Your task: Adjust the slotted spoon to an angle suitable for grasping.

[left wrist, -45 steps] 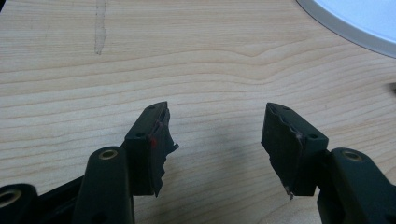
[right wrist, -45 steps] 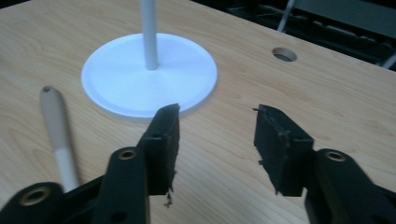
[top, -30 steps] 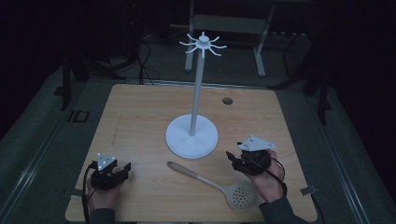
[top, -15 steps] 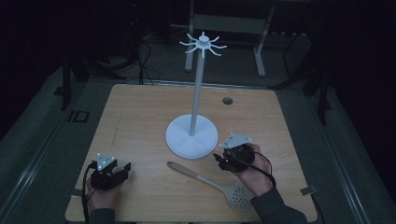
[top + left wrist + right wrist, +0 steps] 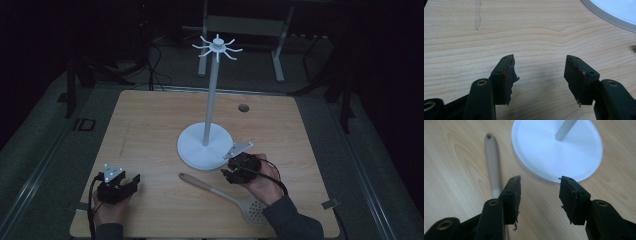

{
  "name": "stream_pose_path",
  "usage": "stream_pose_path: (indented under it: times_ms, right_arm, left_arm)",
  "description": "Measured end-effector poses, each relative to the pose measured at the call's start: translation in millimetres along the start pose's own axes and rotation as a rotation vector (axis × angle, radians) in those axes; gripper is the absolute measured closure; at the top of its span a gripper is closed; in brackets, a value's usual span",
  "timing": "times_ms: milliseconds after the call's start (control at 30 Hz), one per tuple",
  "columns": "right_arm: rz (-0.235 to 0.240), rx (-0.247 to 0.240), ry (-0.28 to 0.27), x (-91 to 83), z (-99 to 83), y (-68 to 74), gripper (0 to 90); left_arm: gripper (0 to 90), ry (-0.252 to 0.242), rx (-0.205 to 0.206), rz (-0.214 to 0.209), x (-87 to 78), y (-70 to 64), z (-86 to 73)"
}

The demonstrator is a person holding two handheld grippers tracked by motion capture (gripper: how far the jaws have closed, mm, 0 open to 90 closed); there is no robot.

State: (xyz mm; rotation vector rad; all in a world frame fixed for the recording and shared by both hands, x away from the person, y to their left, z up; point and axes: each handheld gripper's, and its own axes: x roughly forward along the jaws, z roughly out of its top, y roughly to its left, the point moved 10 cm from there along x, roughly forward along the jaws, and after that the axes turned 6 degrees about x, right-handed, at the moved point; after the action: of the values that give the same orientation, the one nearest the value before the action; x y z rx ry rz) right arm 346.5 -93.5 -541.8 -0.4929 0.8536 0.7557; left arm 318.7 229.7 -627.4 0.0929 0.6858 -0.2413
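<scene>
I see a beige slotted spoon (image 5: 225,191), a white stand (image 5: 206,145), and a pale wood-grain counter (image 5: 150,130).

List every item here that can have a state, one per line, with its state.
Left hand-held gripper: jaws open, empty, over bare table.
Right hand-held gripper: jaws open, empty, by the spoon handle and the stand's base.
Slotted spoon: lying flat on the table, not gripped.
Hook stand: upright, hooks at the top bare.
Table: wooden; stand and spoon on it.
</scene>
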Motion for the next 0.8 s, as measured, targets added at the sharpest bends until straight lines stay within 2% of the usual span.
stream_pose_path:
  times_ms: [133,400,667,800]
  right_arm:
    - [0.04,-0.027,0.036,6.1,1.1,8.2,54.7]
    - [0.076,-0.059,0.08,15.7,3.0,19.9,56.2]
    - [0.12,-0.088,0.145,32.4,-5.8,32.2,58.9]
    - [0.133,-0.095,0.185,46.7,-12.8,40.7,60.9]
  left_arm:
    - [42.1,0.0,-0.001,-0.001,-0.1,0.0,0.0]
    - [42.1,0.0,0.0,-0.002,0.0,-0.1,0.0]
    - [42.1,0.0,-0.002,-0.002,0.0,-0.1,0.0]
    - [42.1,-0.002,-0.003,-0.002,0.2,-0.2,0.2]
